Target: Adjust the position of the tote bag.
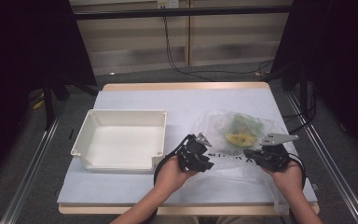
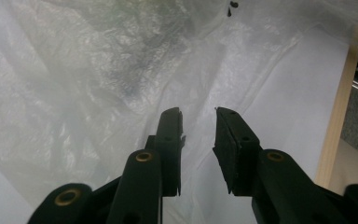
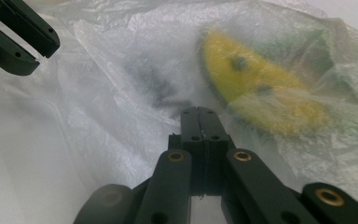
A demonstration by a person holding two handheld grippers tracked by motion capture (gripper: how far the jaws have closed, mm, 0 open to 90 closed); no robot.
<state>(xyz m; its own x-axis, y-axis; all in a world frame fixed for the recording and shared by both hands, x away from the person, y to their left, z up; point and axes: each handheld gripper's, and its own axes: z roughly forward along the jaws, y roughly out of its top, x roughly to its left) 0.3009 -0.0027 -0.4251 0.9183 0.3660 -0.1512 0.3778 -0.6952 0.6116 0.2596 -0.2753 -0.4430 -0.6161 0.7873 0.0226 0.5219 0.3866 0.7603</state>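
Observation:
A clear plastic bag (image 1: 214,122) lies on the table right of centre, with a yellow round item (image 1: 240,138) and something green (image 1: 246,122) inside. In the right gripper view the yellow item (image 3: 261,88) shows blurred through the film (image 3: 121,93). My right gripper (image 1: 248,153) sits at the bag's near right edge; its jaws (image 3: 199,112) are pressed together with bag film pinched at the tips. My left gripper (image 1: 209,163) is at the bag's near left edge. Its jaws (image 2: 198,114) stand apart over the film (image 2: 98,93), gripping nothing.
A white empty plastic bin (image 1: 121,112) stands on the left half of the table (image 1: 130,186). The table's wooden edge (image 2: 338,112) runs near the left gripper. My left gripper (image 3: 39,56) also appears at the top left of the right gripper view.

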